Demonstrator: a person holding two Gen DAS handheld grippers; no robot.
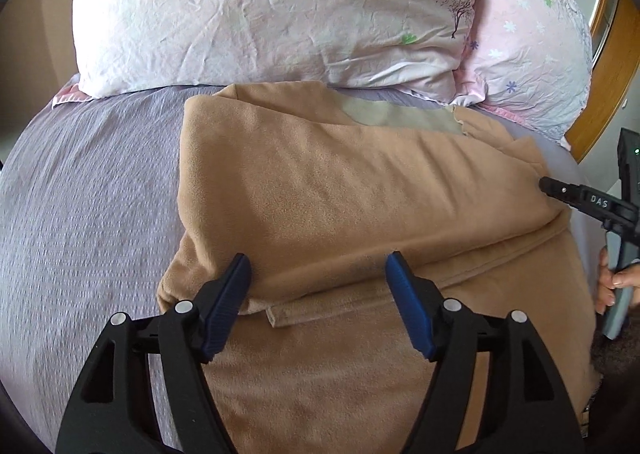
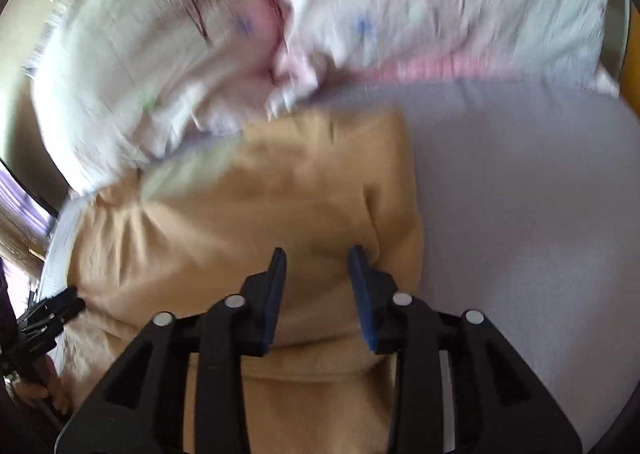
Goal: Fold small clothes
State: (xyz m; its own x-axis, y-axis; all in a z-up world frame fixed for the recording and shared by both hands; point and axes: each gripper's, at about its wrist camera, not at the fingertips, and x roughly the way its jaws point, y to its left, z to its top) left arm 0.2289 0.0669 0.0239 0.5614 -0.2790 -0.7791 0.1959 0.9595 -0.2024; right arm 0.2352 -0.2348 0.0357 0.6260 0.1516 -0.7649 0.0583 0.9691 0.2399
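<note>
While our left gripper (image 1: pixel 318 266) hovers with its blue pads spread wide, gripping nothing, it sits over the near part of the tan fleece garment (image 1: pixel 340 189), which lies partly folded on the lilac bed sheet (image 1: pixel 92 189), its far end close to the head edge of the bed. Our right gripper (image 2: pixel 318 260) is likewise parted and empty, over the garment's right-hand portion, though that view is blurred. Beyond the garment, two floral pillows (image 1: pixel 272 13) rest along the head edge, against a wooden headboard (image 1: pixel 612 65).
</note>
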